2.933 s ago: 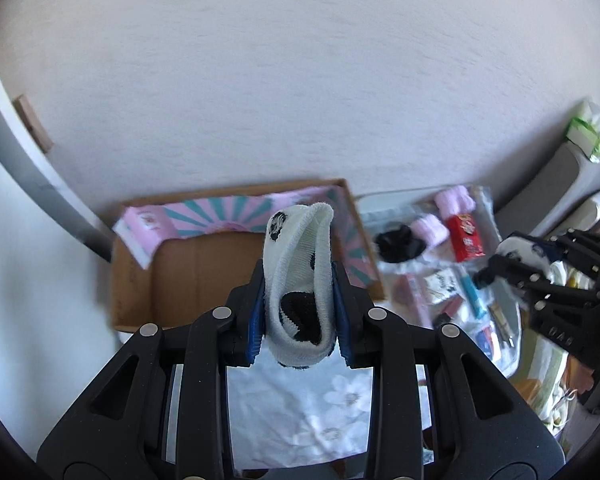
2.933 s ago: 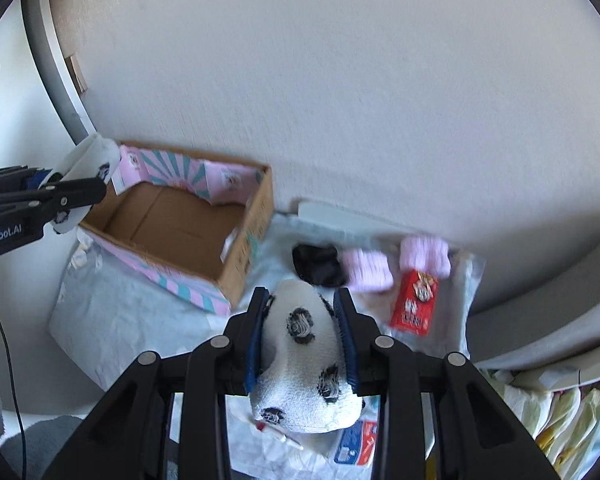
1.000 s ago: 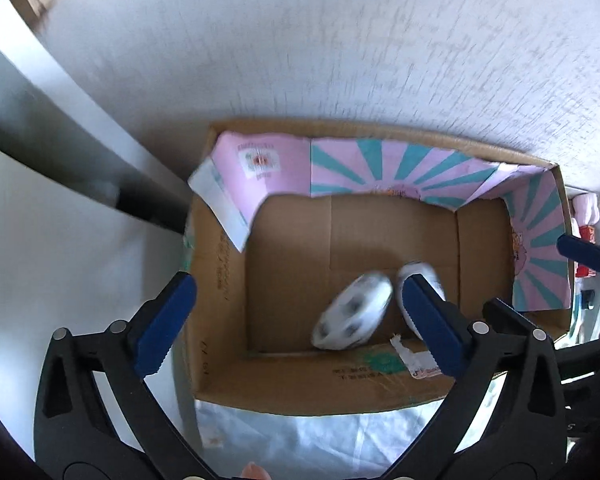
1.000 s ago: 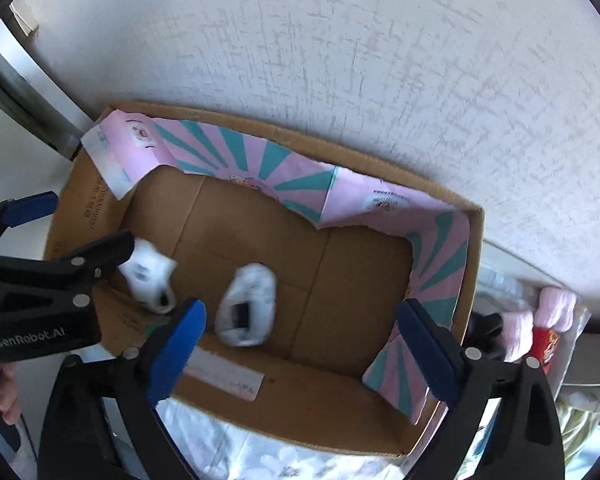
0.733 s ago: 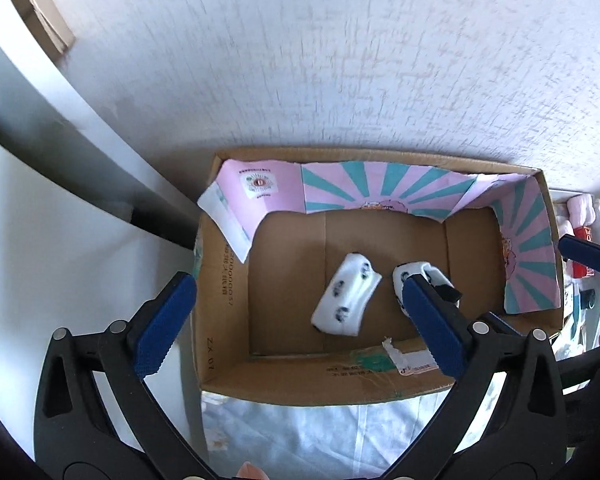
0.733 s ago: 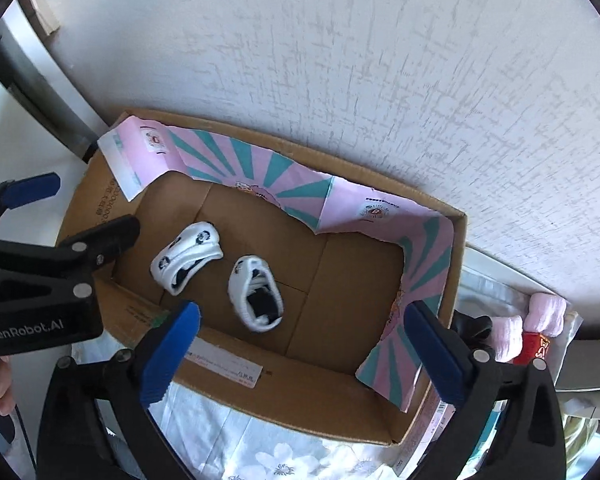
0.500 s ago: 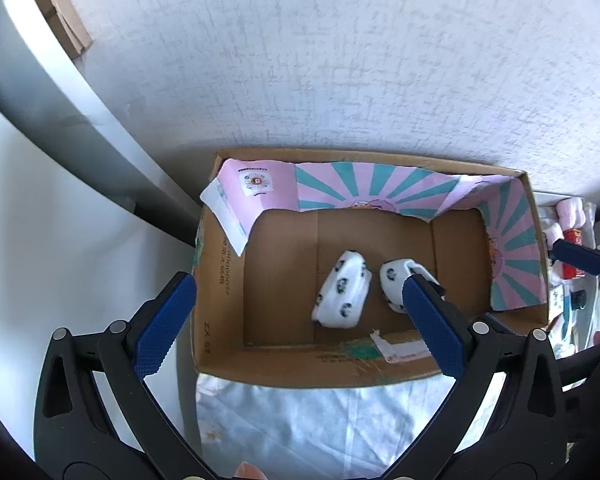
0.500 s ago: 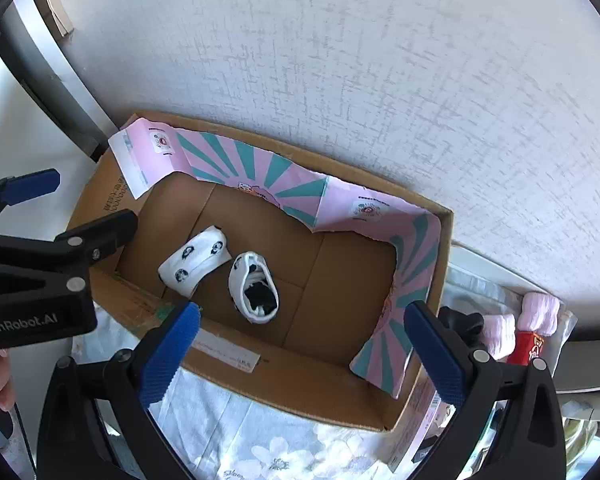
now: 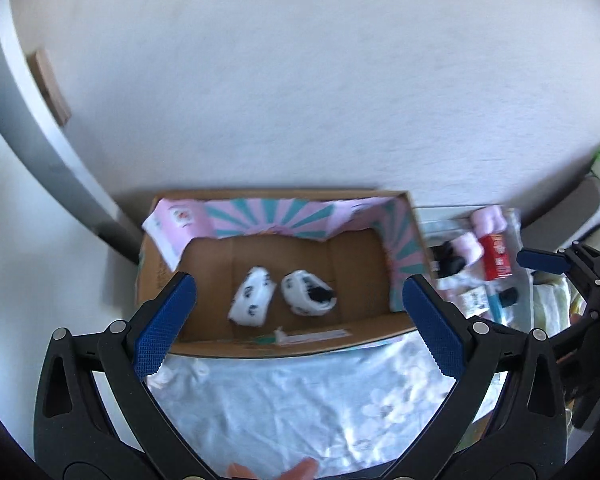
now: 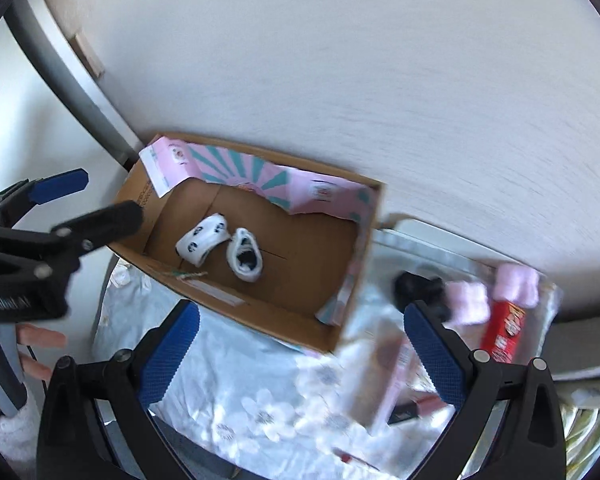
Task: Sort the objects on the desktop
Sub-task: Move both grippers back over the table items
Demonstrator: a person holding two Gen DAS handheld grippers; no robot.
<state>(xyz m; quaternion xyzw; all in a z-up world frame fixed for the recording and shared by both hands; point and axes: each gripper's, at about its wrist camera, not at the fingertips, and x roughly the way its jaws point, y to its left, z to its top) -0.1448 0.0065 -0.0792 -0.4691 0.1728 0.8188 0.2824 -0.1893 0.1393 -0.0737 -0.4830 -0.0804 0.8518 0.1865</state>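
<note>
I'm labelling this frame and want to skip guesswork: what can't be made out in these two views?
- Right wrist view: items between the open right claw fingers, beside the red packet, are motion-blurred; unidentifiable.
- Left wrist view: small items near the black sock are too small and blurred.
- Both views: print on the cardboard box label is unreadable.
- Left wrist view: only fingertips of a hand show, cut by the bottom edge.

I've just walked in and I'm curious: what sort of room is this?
Probably a home room: a cardboard box holding two small socks sits on a floral cloth against a plain wall, household clutter beside it.
</note>
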